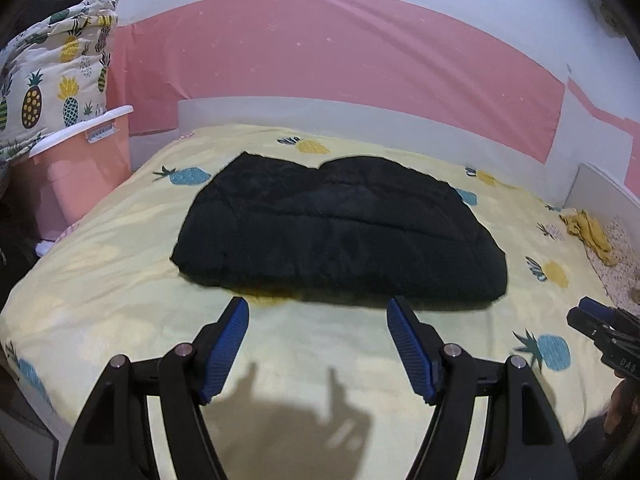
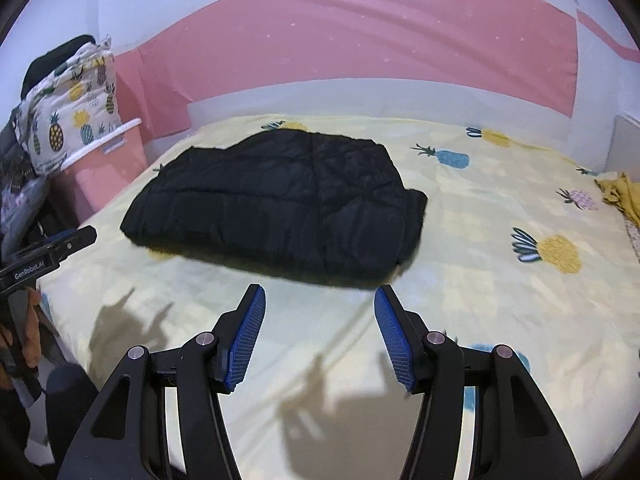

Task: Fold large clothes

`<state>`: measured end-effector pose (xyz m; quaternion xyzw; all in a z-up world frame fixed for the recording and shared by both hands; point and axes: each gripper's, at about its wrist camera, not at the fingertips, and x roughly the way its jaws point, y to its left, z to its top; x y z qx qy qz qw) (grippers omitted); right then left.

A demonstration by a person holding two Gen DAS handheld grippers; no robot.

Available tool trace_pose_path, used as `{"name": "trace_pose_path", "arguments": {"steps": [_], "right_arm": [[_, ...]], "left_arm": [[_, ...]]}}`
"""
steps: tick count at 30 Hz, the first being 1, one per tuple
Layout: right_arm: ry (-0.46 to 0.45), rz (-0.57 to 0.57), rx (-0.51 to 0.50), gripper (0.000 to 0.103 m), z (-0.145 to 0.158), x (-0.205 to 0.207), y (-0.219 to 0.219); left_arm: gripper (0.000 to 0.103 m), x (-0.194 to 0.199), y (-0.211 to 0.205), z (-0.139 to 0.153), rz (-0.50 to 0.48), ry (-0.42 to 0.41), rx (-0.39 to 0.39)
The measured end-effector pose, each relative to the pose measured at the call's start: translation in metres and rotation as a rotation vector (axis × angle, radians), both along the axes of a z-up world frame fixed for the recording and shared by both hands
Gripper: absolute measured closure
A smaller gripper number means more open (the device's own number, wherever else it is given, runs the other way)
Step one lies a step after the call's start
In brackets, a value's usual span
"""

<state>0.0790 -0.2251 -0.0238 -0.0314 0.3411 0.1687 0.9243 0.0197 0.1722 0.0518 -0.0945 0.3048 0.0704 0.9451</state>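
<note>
Left wrist view: the left gripper [image 1: 318,312] hovers over the near part of the bed [image 1: 120,272], its jaws wide apart and holding nothing, its shadow on the yellow pineapple-print sheet below. Just beyond the blue pads [image 1: 224,350] lies the black quilted jacket [image 1: 340,232], folded into a flat bundle in the middle of the bed, apart from both grippers. At the far left stands a pink bin [image 1: 88,172] with a white rim, and a pineapple-print quilt [image 1: 52,80] is piled on top of it. A crumpled yellow cloth [image 1: 588,234] lies at the right edge of the bed, near a white board. Behind the bed a pink panel [image 1: 340,60] runs along the wall. The right gripper [image 1: 592,314] enters at the right edge; its jaws look nearly together, but I cannot tell for certain.

Right wrist view: the right gripper [image 2: 320,296] is also held above the near sheet, jaws apart and empty. The jacket [image 2: 280,204] lies ahead and to the left, nothing between it and the pads. The left gripper [image 2: 78,236] shows at the left edge beside the bin [image 2: 104,168]. The yellow cloth [image 2: 620,196] sits far right.
</note>
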Motion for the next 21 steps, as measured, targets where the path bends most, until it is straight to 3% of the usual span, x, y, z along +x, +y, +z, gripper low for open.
{"name": "trace_pose_path", "arguments": {"steps": [9, 21], "right_arm": [[-0.012, -0.002, -0.030, 0.046, -0.001, -0.040, 0.011], [0.009, -0.027, -0.075, 0.046, -0.016, -0.044, 0.020]], "left_arm": [[0.030, -0.031, -0.016, -0.012, 0.015, 0.047, -0.033], [0.030, -0.031, -0.029, -0.028, 0.006, 0.110, -0.022]]}}
